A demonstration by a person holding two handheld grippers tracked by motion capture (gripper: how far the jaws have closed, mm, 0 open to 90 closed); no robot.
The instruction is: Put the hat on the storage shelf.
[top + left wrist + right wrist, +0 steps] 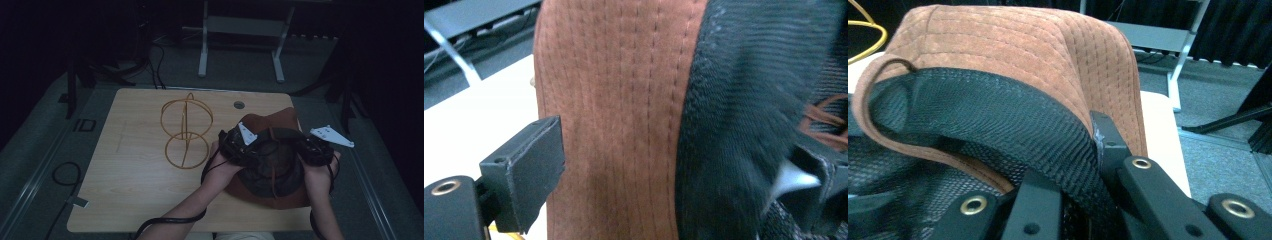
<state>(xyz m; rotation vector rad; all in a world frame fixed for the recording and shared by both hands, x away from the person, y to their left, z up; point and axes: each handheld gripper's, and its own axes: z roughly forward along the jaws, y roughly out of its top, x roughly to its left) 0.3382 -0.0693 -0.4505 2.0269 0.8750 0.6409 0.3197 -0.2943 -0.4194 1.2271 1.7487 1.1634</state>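
My left hand-held gripper point(239, 142) clamps the brim of the brown hat point(280, 122) at its nine o'clock edge; my right hand-held gripper point(316, 149) pinches the brim and black mesh lining point(1013, 130) at three o'clock. The hat is upside down at the right of the worktop point(135, 185), with the wire stand point(186, 131) at about ten o'clock from it. I judge I should keep both grips even, lift level, and mind the dangling cord point(272, 165).
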